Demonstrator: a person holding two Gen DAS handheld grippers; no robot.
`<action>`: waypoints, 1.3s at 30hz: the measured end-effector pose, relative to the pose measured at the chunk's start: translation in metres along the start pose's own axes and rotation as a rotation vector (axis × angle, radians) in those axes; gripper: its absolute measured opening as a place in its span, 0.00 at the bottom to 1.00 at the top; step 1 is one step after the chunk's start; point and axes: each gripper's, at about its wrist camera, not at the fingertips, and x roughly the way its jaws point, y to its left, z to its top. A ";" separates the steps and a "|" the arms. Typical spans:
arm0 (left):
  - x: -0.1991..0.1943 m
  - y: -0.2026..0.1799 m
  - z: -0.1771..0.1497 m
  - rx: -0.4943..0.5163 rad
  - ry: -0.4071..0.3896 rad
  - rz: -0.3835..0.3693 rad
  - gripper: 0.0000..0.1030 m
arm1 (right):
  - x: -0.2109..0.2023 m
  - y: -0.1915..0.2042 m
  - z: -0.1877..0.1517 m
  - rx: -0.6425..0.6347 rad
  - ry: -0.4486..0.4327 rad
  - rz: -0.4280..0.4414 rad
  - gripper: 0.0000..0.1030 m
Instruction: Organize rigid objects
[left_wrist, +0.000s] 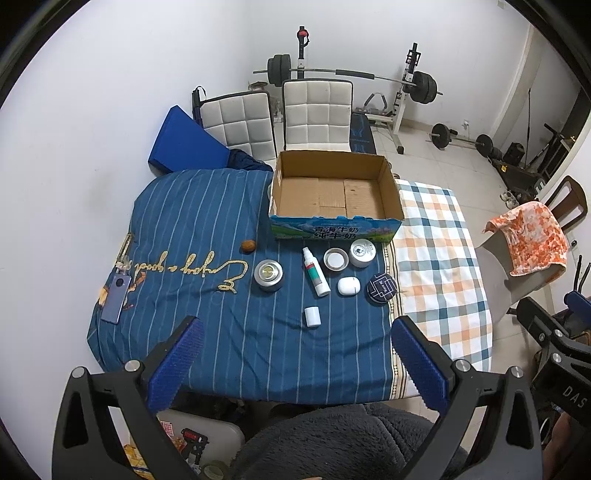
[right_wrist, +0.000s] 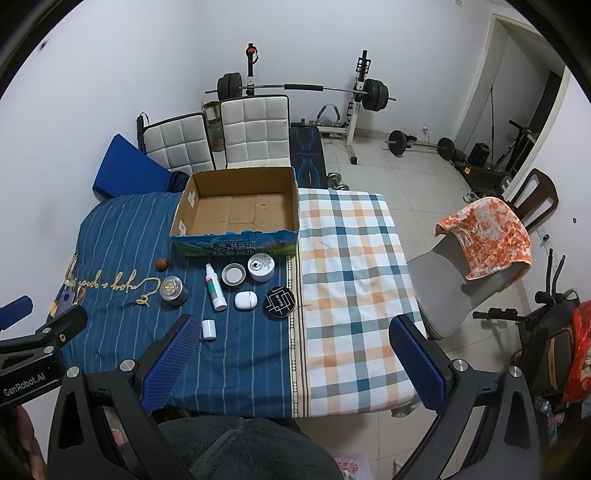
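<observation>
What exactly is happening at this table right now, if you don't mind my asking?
A person holds both grippers, the left gripper and right gripper, open above the table, gripping nothing. The cardboard box is empty. A spray bottle, round tins, jars and a small white case lie in front of it on the blue striped cloth.

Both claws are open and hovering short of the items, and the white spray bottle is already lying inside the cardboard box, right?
Not quite. The white spray bottle lies on the blue striped cloth in front of the cardboard box, which holds nothing, as the left wrist view shows. The rest is right.
</observation>
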 end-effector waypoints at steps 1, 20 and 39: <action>0.000 0.000 0.001 -0.001 0.000 0.000 1.00 | 0.000 0.000 -0.001 0.003 -0.001 0.000 1.00; 0.003 -0.007 0.002 -0.006 0.009 -0.012 1.00 | 0.000 -0.008 0.001 0.019 -0.005 -0.011 1.00; 0.001 -0.002 -0.003 -0.019 0.009 -0.016 1.00 | 0.001 -0.008 0.002 0.017 0.007 -0.007 1.00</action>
